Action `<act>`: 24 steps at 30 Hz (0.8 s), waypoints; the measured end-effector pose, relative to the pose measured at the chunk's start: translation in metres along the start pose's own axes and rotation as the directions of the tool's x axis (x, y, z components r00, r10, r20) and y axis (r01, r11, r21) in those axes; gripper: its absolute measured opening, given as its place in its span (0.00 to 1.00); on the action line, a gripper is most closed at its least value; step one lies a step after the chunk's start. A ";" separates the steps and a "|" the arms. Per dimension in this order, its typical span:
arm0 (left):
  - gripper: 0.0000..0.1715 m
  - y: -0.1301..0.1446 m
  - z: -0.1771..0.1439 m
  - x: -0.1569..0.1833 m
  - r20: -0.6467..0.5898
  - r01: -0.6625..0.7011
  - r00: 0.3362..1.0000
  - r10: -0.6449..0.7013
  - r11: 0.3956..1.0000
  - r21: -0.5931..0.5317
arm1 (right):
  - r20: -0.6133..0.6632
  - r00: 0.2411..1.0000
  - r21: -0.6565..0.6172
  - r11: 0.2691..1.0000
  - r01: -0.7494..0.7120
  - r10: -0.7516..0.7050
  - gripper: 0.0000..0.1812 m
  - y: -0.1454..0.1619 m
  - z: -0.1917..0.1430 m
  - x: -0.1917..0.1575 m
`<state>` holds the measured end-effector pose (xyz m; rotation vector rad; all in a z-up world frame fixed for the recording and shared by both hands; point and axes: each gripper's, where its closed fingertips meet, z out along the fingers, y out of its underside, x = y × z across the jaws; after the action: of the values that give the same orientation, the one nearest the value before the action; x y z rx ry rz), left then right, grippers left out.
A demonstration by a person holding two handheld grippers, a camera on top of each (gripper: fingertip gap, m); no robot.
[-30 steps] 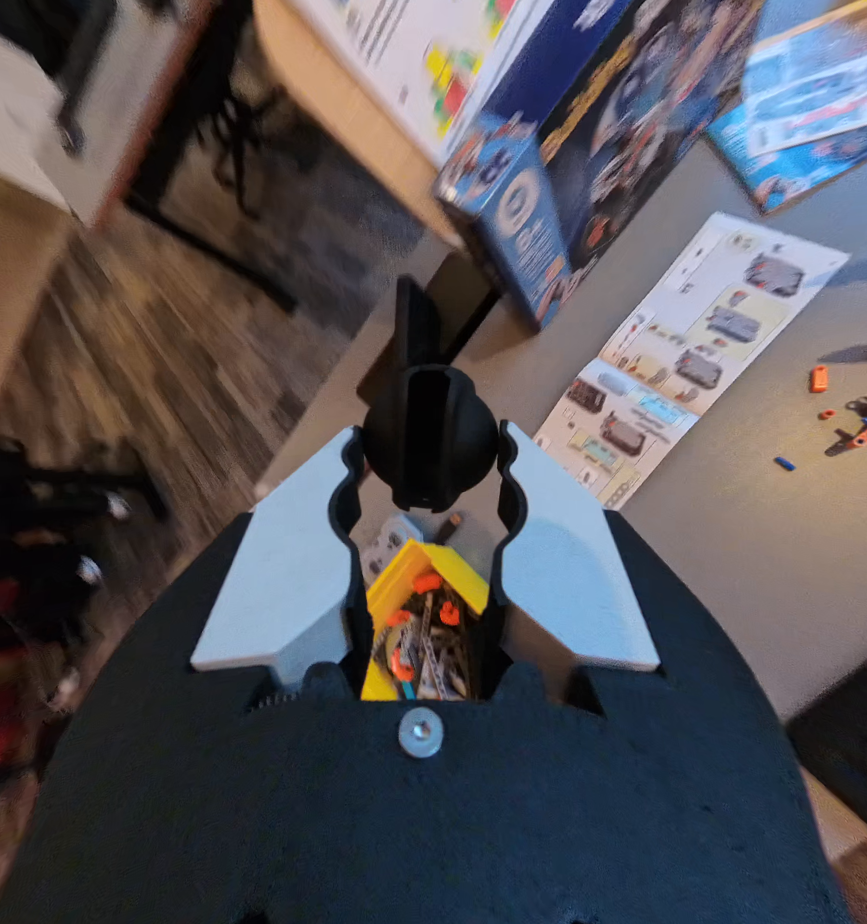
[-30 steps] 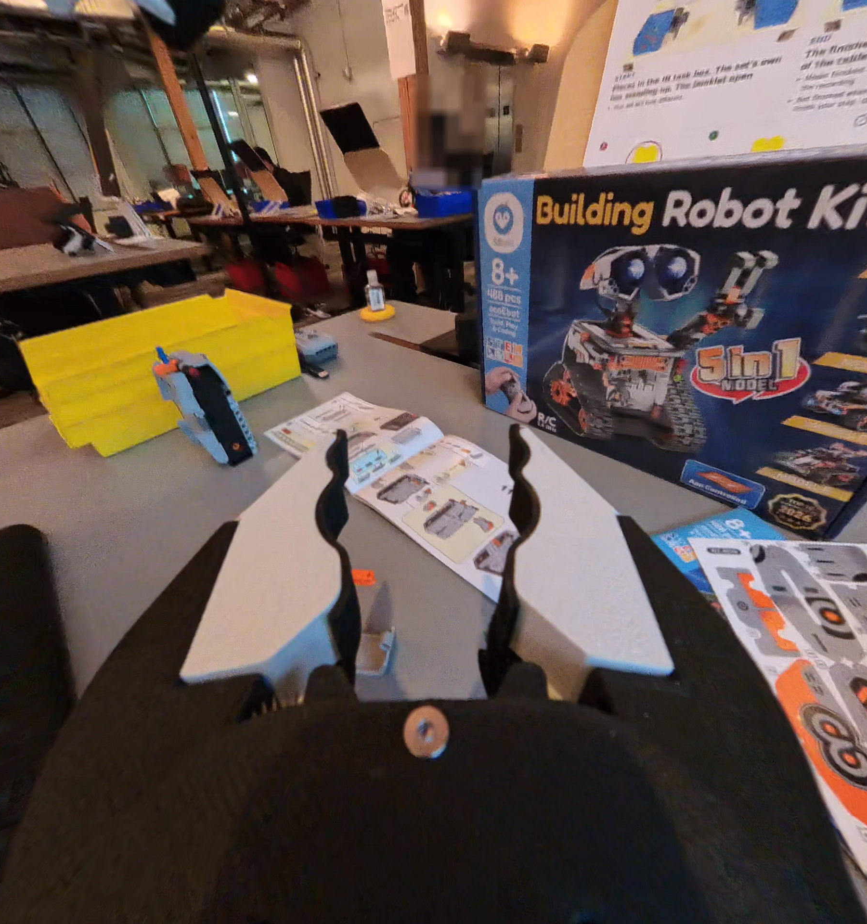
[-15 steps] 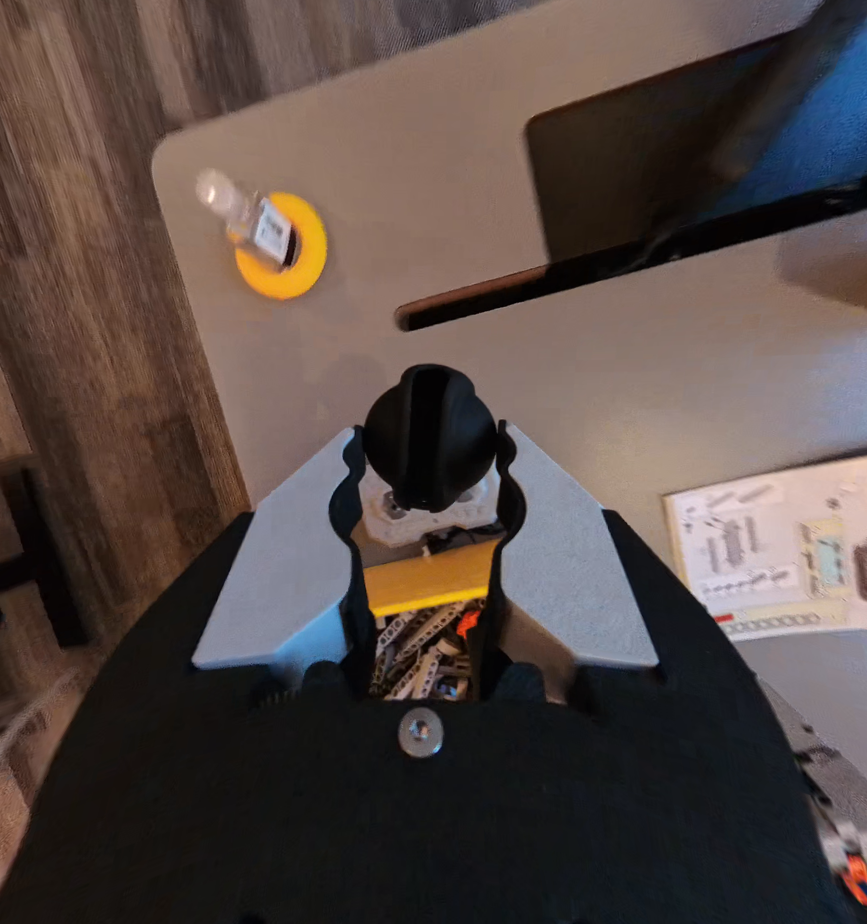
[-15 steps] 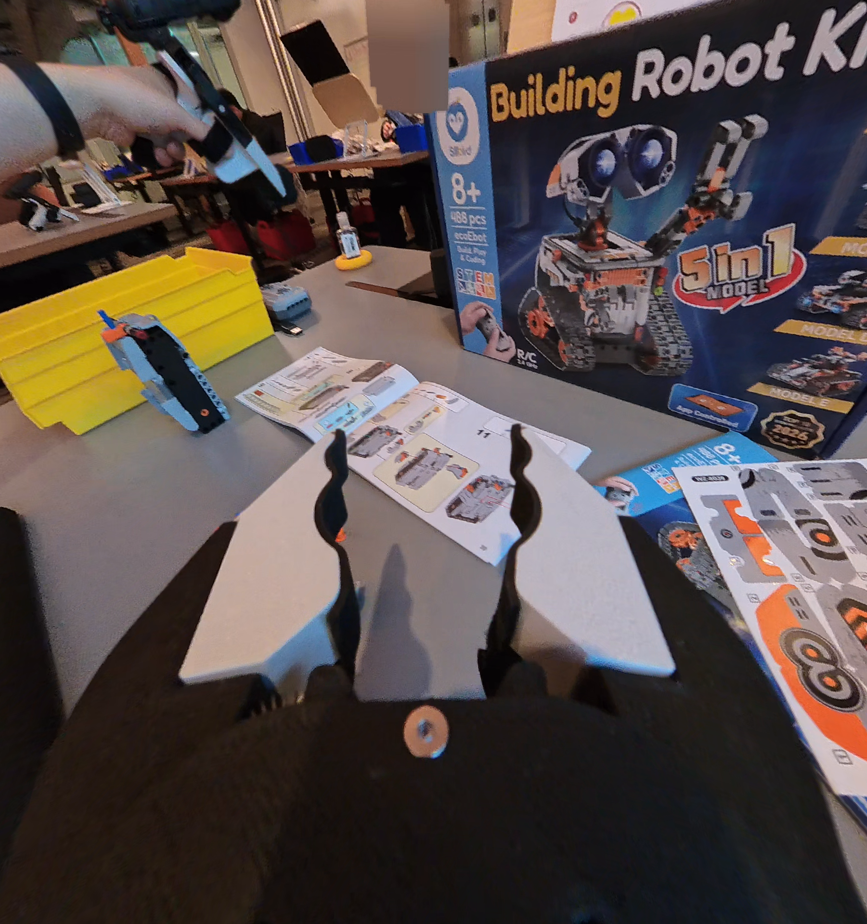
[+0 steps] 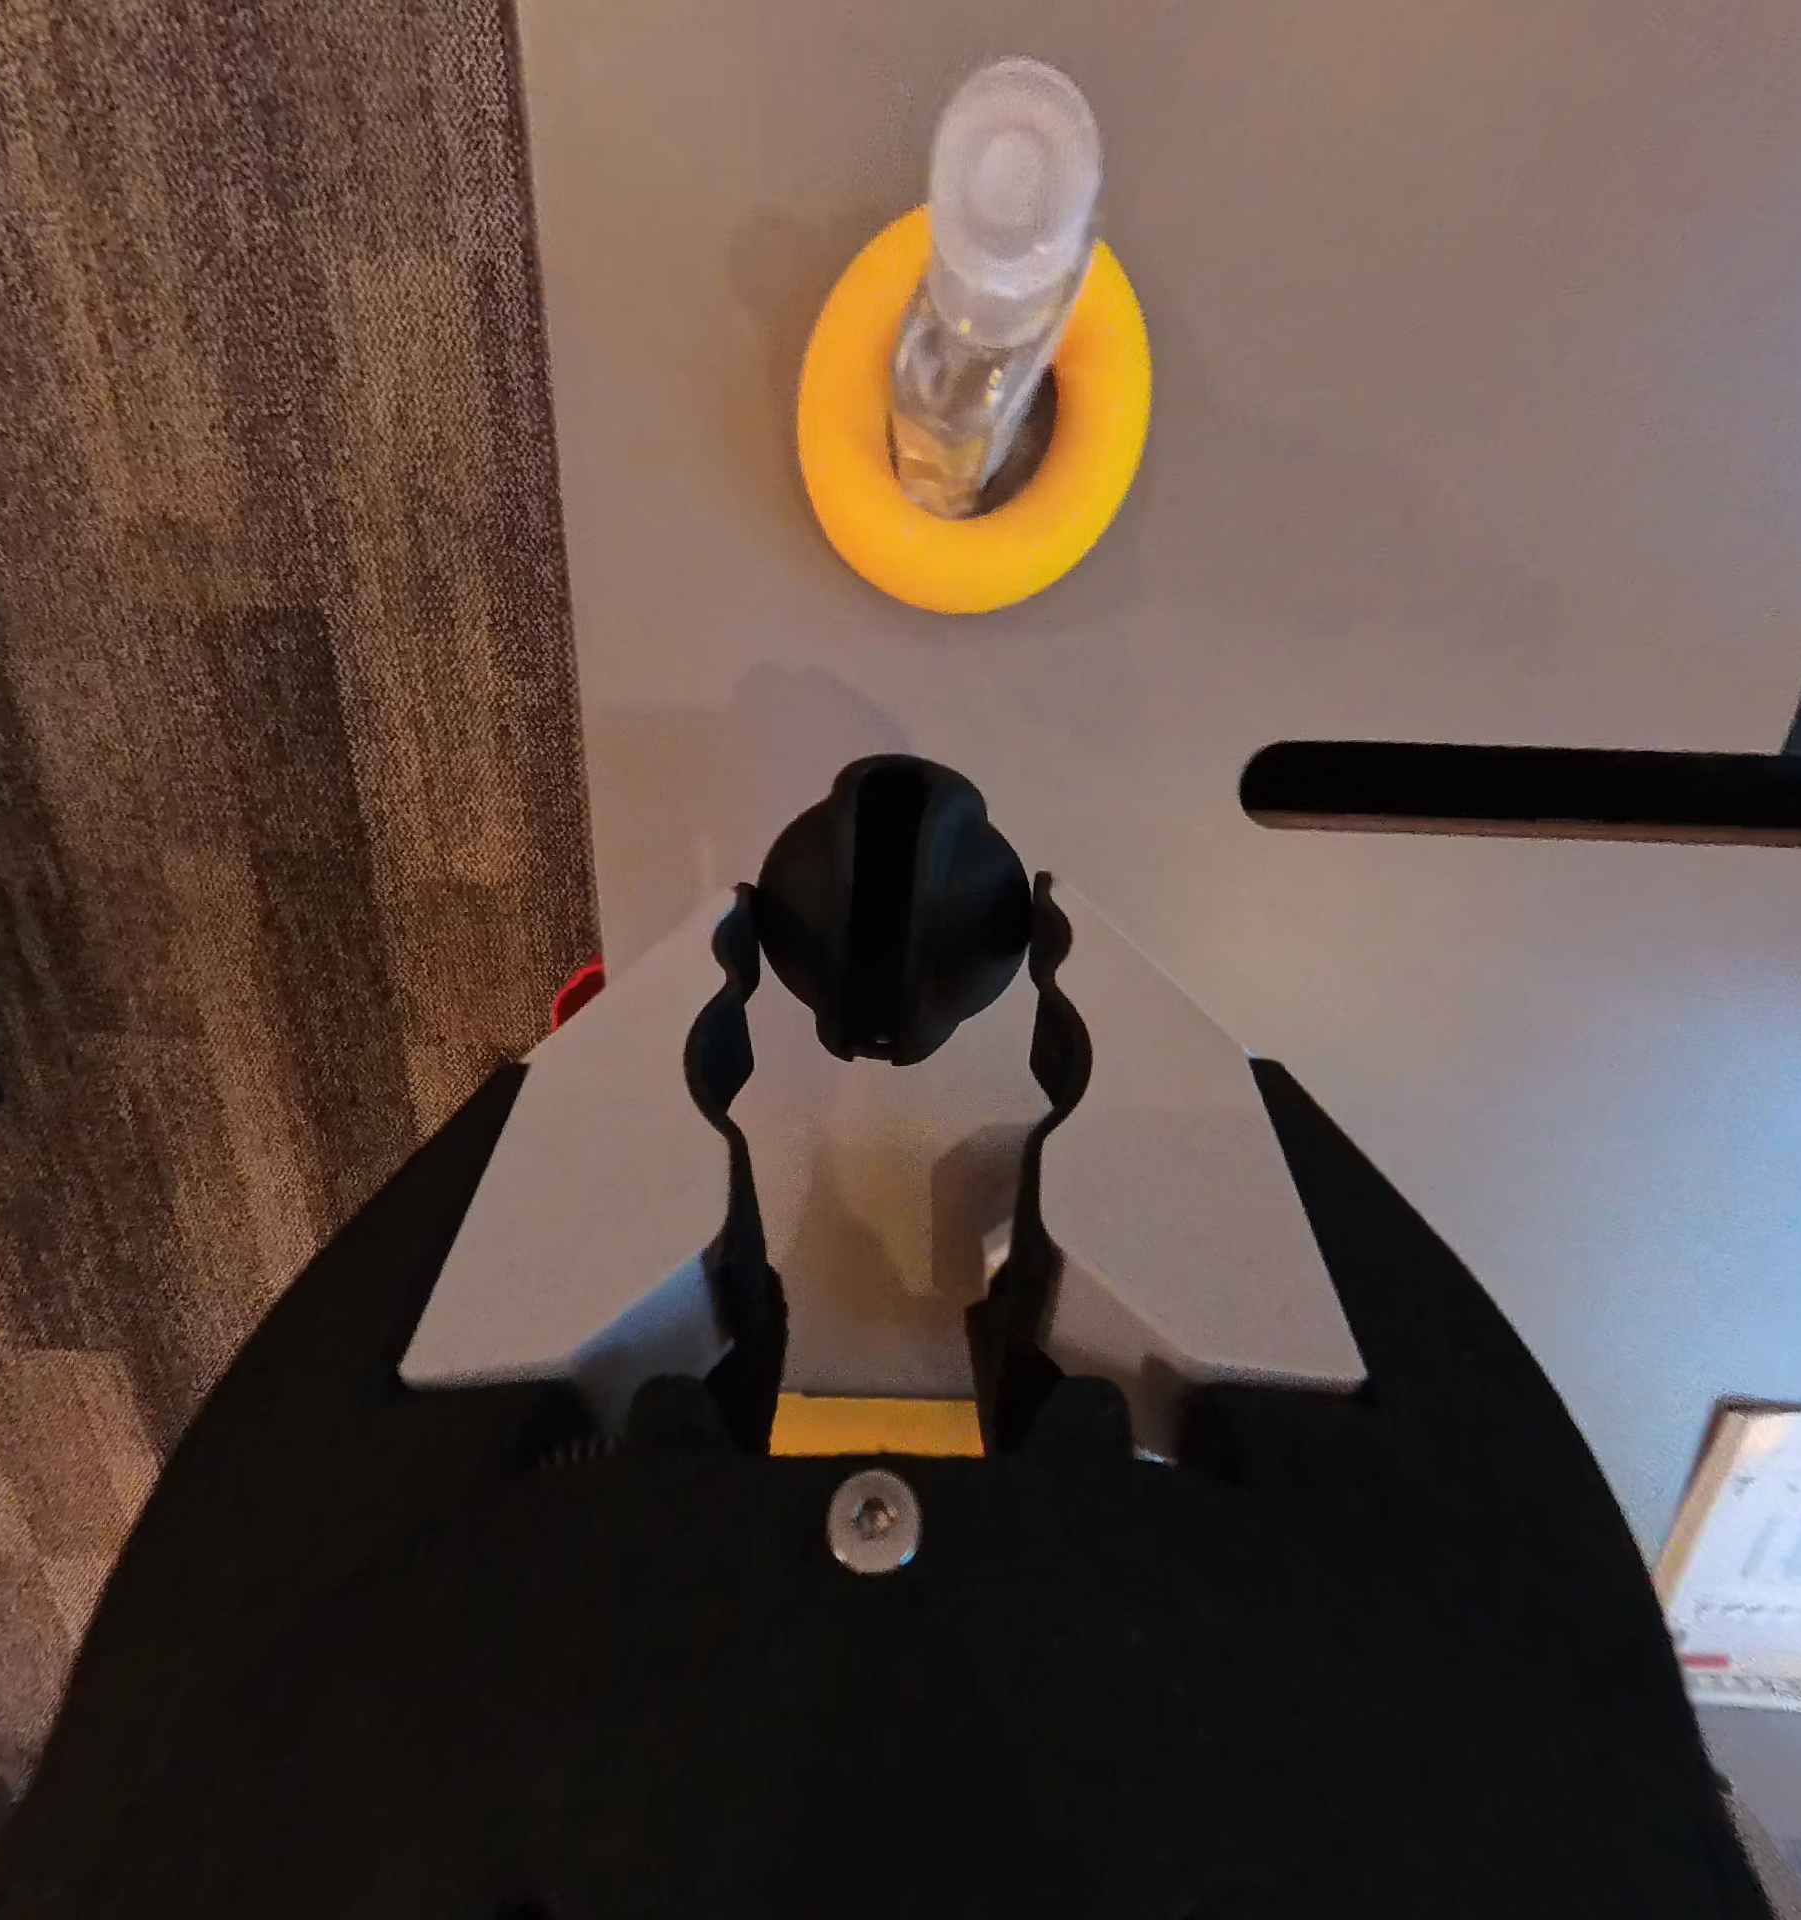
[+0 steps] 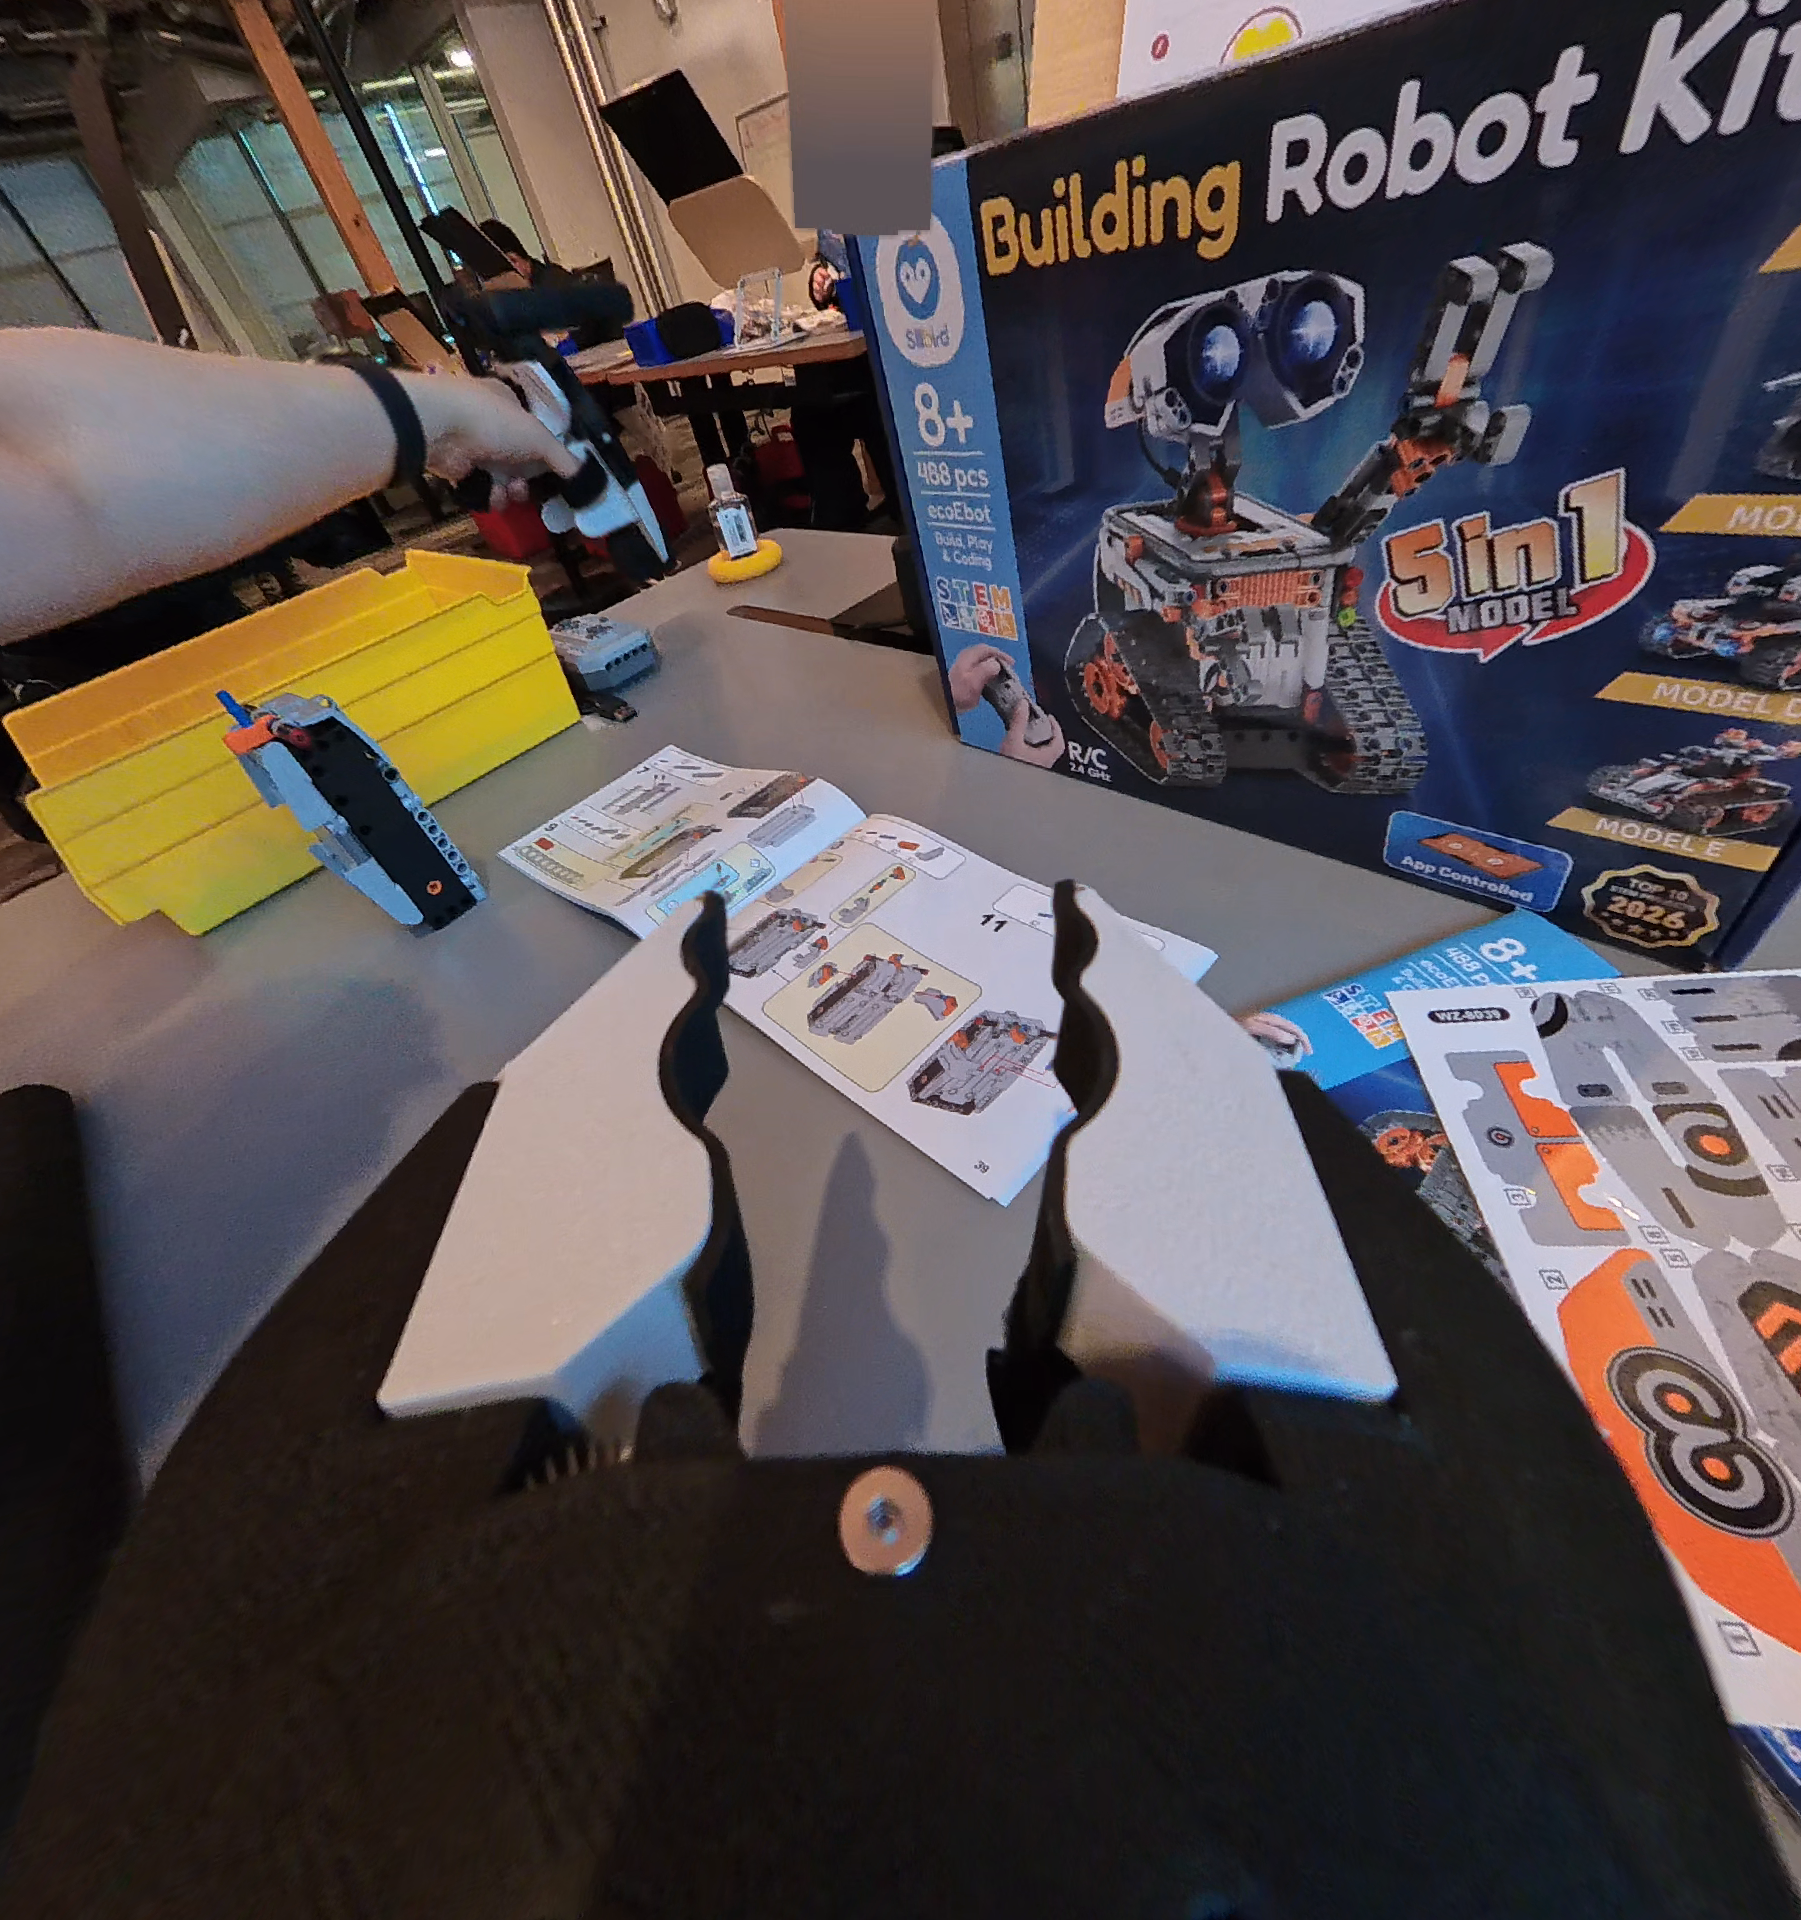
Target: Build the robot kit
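My left gripper (image 5: 891,902) is shut on a black round slotted part (image 5: 894,925), held above the grey table (image 5: 1395,468) near its far corner. Just ahead of it a small clear bottle (image 5: 989,312) stands in a yellow ring (image 5: 979,540). In the right wrist view a hand holds this left gripper (image 6: 589,473) high beyond the yellow bin (image 6: 356,686). My right gripper (image 6: 885,925) is open and empty, low over the table in front of an open instruction booklet (image 6: 875,935).
A partly built black and grey model (image 6: 356,821) leans against the bin. A grey module (image 6: 605,649) lies behind it. A big robot kit box (image 6: 1395,520) stands at the right, a sticker sheet (image 6: 1654,1247) lies before it. A table slot (image 5: 1498,795) and carpet floor (image 5: 200,623) flank the left gripper. About 65 cm separates my left fingertips from my right.
My left gripper has swung from over the yellow bin out to the table's far corner, still holding the black part. My right gripper has shifted a little toward the booklet and stays open.
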<state>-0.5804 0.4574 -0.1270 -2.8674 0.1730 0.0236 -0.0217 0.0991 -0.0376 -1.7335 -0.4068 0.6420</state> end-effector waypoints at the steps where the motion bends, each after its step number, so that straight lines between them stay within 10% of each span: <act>1: 0.29 -0.002 0.002 -0.004 0.007 0.005 1.000 -0.005 1.000 0.003 | 0.003 1.000 -0.002 1.000 -0.005 0.005 0.34 0.001 0.000 0.000; 24: 0.31 -0.032 0.036 -0.025 -0.041 0.068 0.997 -0.065 0.995 0.079 | 0.051 0.999 -0.054 0.999 0.007 -0.004 0.35 0.012 0.006 -0.010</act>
<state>-0.6014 0.5007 -0.1524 -2.7930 0.0833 -0.0508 -0.0340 0.0948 -0.0482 -1.7692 -0.4684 0.6776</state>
